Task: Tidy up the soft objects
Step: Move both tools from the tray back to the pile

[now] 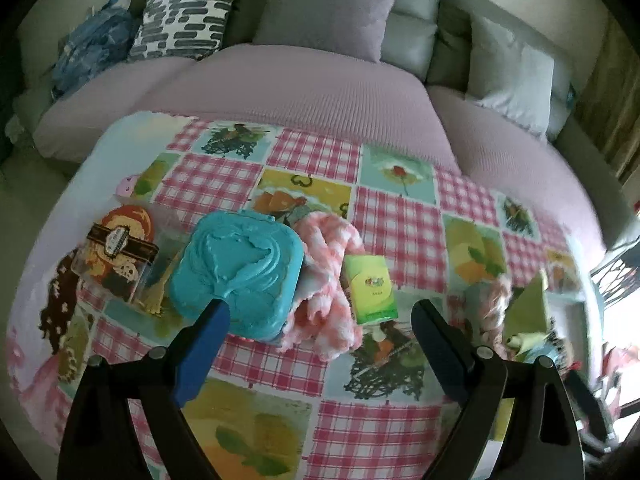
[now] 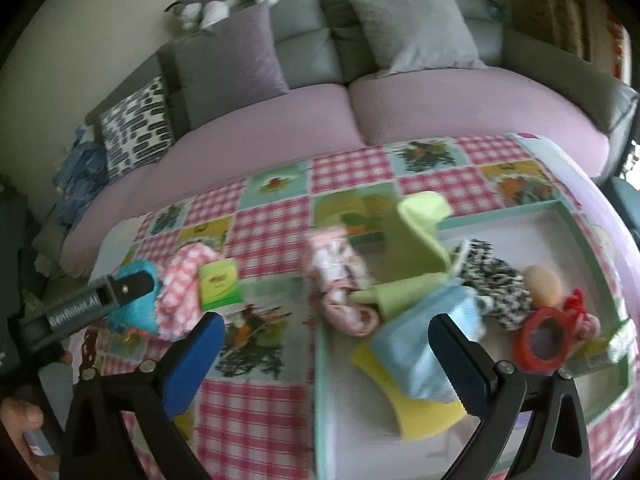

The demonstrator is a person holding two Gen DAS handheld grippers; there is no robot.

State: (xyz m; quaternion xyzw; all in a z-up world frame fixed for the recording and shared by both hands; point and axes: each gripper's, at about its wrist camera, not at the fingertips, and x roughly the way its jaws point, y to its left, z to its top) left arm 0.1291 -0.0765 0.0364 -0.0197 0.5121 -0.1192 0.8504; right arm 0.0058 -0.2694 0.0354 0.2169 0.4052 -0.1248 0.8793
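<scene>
Both my grippers [image 1: 320, 320] [image 2: 328, 340] hang wide and empty — reaching for the pink-and-white checked fluffy cloth [image 1: 332, 276], I risk nudging the turquoise rounded plastic box [image 1: 240, 268] touching it.

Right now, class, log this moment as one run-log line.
left gripper: open, empty | right gripper: open, empty | pink checked cloth: outside tray | blue cloth: in tray

Patchwork-clothed table [image 1: 380, 216] under tray [image 2: 500, 214], towel [image 1: 332, 280]

Grey sofa [image 2: 420, 12] with lilac seat covers, scatter cushions [image 1: 188, 16], pale wall [image 2: 100, 8]
</scene>
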